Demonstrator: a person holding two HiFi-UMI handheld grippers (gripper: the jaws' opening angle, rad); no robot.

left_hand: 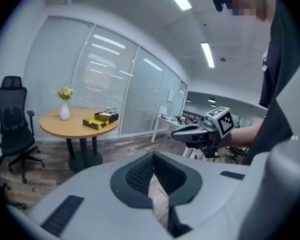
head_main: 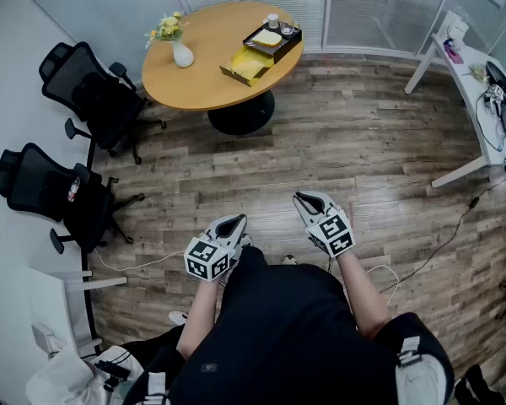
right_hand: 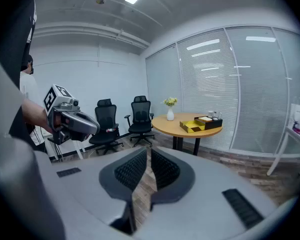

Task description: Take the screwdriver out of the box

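The task looks barely begun: the left tongs (head_main: 234, 220) and right tongs (head_main: 304, 197) hang low before the person, both closed on nothing. The yellow box (head_main: 247, 64) lies on the round counter (head_main: 194, 91), well apart at about twelve o'clock; no screwdriver can be made out in it. Next likely comes walking up and opening one pair over the box

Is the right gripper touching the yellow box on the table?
Apart. The head view shows the right gripper by the person's body, with wood floor between it and the yellow box.
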